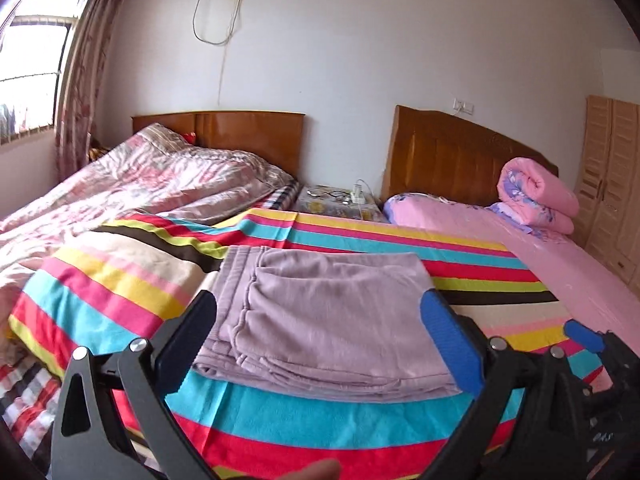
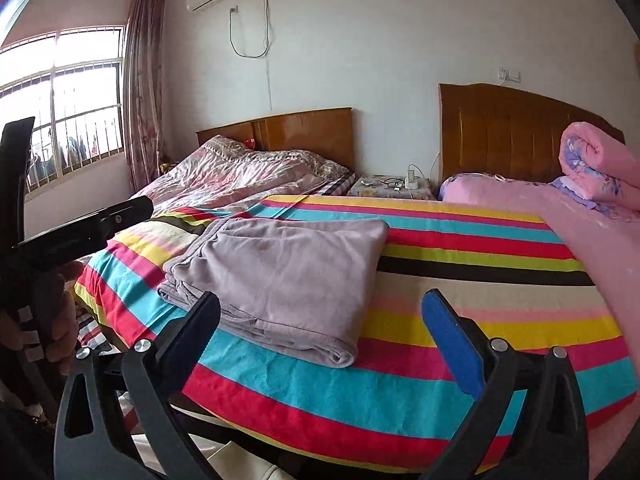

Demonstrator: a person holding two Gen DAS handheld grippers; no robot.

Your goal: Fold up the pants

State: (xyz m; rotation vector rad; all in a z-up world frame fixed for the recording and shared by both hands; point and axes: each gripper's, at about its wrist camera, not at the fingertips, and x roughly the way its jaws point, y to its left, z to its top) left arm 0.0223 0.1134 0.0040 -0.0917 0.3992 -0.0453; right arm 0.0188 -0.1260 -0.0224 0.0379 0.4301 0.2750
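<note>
From your left wrist camera, your left gripper [image 1: 320,320] hangs with its fingers spread wide, holding nothing, and the pants [image 1: 320,312] lie folded into a flat lilac stack on the striped blanket [image 1: 360,428], seen between the two fingers. Part of your right gripper [image 1: 584,340] shows at the lower right edge, too little to tell how it stands. From your right wrist camera, your right gripper [image 2: 320,320] is likewise spread apart and empty above the blanket's near edge; the folded pants [image 2: 280,276] rest left of centre, just beyond the dark finger. Your left gripper [image 2: 80,228] appears at the left edge, held in your hand [image 2: 56,320]. A pink rolled quilt [image 2: 600,168] sits by the far headboard [image 2: 512,136].
</note>
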